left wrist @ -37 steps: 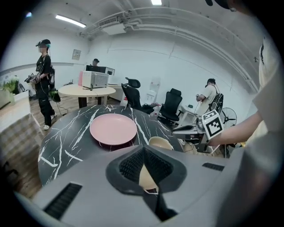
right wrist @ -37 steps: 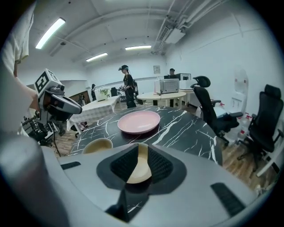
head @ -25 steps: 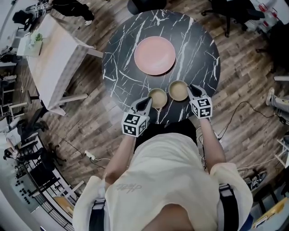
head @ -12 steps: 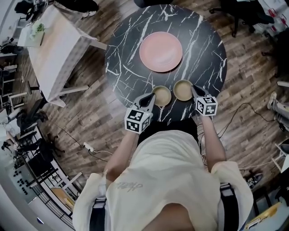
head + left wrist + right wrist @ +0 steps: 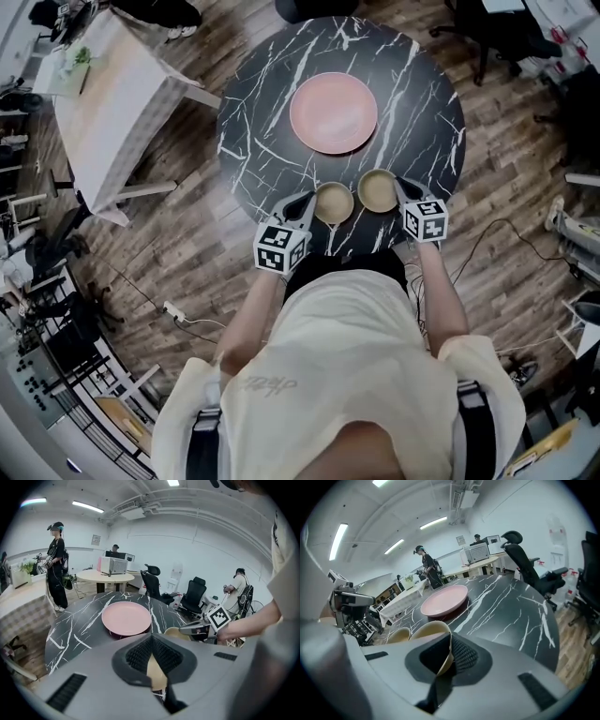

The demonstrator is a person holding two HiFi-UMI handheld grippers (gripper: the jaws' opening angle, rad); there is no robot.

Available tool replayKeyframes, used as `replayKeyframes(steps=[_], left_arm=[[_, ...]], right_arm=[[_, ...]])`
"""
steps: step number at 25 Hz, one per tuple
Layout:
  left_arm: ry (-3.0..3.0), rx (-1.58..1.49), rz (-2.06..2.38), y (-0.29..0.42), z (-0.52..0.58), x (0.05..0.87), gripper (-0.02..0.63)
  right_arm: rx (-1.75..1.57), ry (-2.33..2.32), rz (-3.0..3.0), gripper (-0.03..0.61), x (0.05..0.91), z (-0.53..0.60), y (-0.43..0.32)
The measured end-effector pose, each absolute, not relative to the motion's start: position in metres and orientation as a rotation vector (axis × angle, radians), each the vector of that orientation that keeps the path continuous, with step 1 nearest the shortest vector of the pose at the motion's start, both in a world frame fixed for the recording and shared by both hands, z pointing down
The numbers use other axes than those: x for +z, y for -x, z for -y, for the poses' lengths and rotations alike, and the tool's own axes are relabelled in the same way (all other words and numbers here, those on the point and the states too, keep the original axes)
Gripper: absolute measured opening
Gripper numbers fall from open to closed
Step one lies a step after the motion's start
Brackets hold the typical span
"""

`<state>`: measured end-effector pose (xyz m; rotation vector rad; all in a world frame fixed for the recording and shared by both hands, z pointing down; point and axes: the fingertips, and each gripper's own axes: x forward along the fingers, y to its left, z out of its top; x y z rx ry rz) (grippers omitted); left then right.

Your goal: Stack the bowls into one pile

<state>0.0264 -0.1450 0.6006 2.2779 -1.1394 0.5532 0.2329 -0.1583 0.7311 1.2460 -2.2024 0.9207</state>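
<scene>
- Both bowls sit upright, side by side on the black worktop (image 5: 253, 122) near our edge. They're just beside each other, and we can't tell if the rims touch. The pink plate (image 5: 334, 112) is farther back and out of the way.
- The left gripper (image 5: 305, 201) has its jaws clamped tight on the outer left rim of the left bowl (image 5: 334, 202), with the bowl wall pinched between the pads.
- The right gripper (image 5: 400, 187) has just been closing its jaws. The outer right rim of the right bowl (image 5: 378, 189) is now between them, and it looks gripped.
- What matters next is that the bowls lie straight across from each other, each one inboard of its own jaws. We reckon one bowl only needs a lift and a short sideways carry toward the other.
- The bowls are round, so there's no long axis to line up. Neither hand is nearer either, since each already holds its own bowl.
</scene>
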Motion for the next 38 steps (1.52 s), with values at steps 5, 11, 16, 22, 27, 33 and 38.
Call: replayKeyframes(steps=[5,11,16,22,27,33,38], left_arm=[[-2.289,0.518,1.147,-0.021,0.144,0.6,0.018],[-2.291,0.488,1.176,0.001,0.138,0.6,0.018],[-2.277,0.463,1.223,0.027,0.134,0.598,0.018],[-2.219,0.423,1.286,0.057,0.122,0.598,0.018],[-2.184,0.436,1.312,0.077,0.114,0.602,0.018],[-2.166,0.45,1.326,0.095,0.11,0.603,0.018],[-2.165,0.458,1.317,0.1,0.106,0.606,0.018]], right_arm=[[0.86,-1.267,2.239,0.018,0.702,0.167,-0.233],[0.801,-1.22,2.287,0.018,0.674,0.166,-0.206],[0.774,-1.123,2.322,0.018,0.664,0.159,-0.168],[0.743,-0.999,2.338,0.019,0.669,0.149,-0.122],[0.753,-0.955,2.322,0.02,0.684,0.148,-0.105],[0.767,-0.944,2.288,0.02,0.701,0.146,-0.097],[0.785,-0.958,2.259,0.021,0.713,0.142,-0.098]])
